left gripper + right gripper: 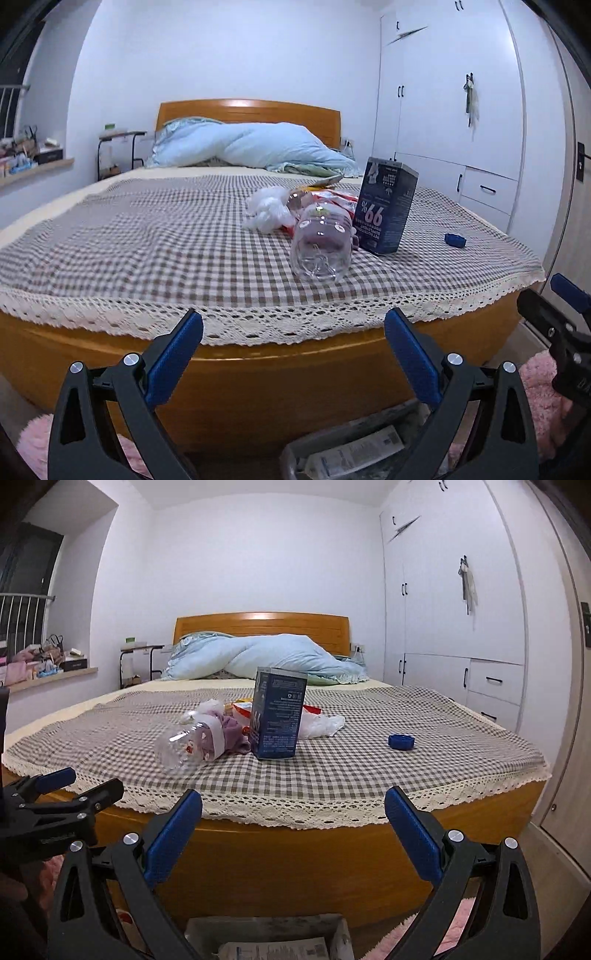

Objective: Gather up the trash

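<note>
I'm at the foot of the bed (pixel 295 853), and I judge this to be the very start of collecting: nothing is gripped and all the trash lies on the checked cover (pixel 369 775). Largest first, the dark blue carton (pixel 277 713) stands upright near the middle of the cover; touching or just beside it on its left lies the clear plastic bottle (pixel 184 746) on its side, its base turned toward the left camera. Behind these sit a crumpled white plastic bag (pixel 266 211) and a red and yellow wrapper (pixel 338 201), bunched together so I cannot tell which touches which. The small blue cap (pixel 401 741) lies by itself, well apart to the right of the carton. On the floor below the tongs I see a bin (pixel 266 934) with paper packaging in it, which I take to be where the trash goes. Both tools hover short of the bed edge, level and pointing forward: the left tongs (pixel 293 354) stand wide apart with nothing between them, and the right tongs (pixel 293 834) are likewise spread and empty. My next move, I think, calls for reaching forward over the lace hem; the bottle is nearest the left tool, though its round, slick body may roll under a pinch.
</note>
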`<state>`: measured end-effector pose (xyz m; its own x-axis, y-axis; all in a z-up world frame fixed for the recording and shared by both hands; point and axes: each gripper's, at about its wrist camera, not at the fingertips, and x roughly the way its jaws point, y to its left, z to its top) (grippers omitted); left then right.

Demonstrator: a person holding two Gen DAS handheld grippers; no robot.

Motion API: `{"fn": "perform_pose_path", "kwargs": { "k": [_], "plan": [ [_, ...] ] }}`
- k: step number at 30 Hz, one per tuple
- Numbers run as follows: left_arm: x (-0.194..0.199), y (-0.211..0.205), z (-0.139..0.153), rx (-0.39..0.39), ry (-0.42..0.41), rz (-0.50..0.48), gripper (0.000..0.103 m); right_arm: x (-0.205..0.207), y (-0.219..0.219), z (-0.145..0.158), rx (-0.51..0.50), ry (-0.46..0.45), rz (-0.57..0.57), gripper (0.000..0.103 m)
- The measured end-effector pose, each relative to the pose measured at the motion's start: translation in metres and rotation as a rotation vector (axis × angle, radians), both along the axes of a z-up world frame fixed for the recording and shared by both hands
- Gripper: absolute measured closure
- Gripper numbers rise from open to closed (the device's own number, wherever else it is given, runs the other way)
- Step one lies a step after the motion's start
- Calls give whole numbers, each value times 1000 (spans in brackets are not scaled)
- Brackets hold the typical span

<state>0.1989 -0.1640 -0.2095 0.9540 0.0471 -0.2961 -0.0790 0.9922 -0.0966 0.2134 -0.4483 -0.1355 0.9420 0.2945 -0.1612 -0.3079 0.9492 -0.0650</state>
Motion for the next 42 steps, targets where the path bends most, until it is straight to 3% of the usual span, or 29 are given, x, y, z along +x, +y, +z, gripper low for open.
{"fn": "perform_pose_path", "kwargs": {
  "k": [6,9,13,15,17,28,35,42],
  "plan": [
    [34,-5,-26,-16,66,62,8,4,11,-8,-13,22,-5,8],
    [49,0,-25,-36,79,54,8,3,11,-15,-32,29,-24,8],
    [41,-10,-26,-45,82,50,8,14,2,-12,-31,58,-22,8],
    [34,-14,-24,-51,91,40,8,18,3,-9,-32,66,-29,8],
    [18,-2,2,-51,92,33,8,18,6,-7,-30,68,-41,8],
    [25,30,-2,-41,79,38,8,37,20,-11,-18,102,-30,8],
    [22,55,21,-40,55,60,8,57,33,-14,-27,97,-58,8],
    [23,76,32,-46,49,46,8,59,56,5,-29,90,-50,8]
  ]
}}
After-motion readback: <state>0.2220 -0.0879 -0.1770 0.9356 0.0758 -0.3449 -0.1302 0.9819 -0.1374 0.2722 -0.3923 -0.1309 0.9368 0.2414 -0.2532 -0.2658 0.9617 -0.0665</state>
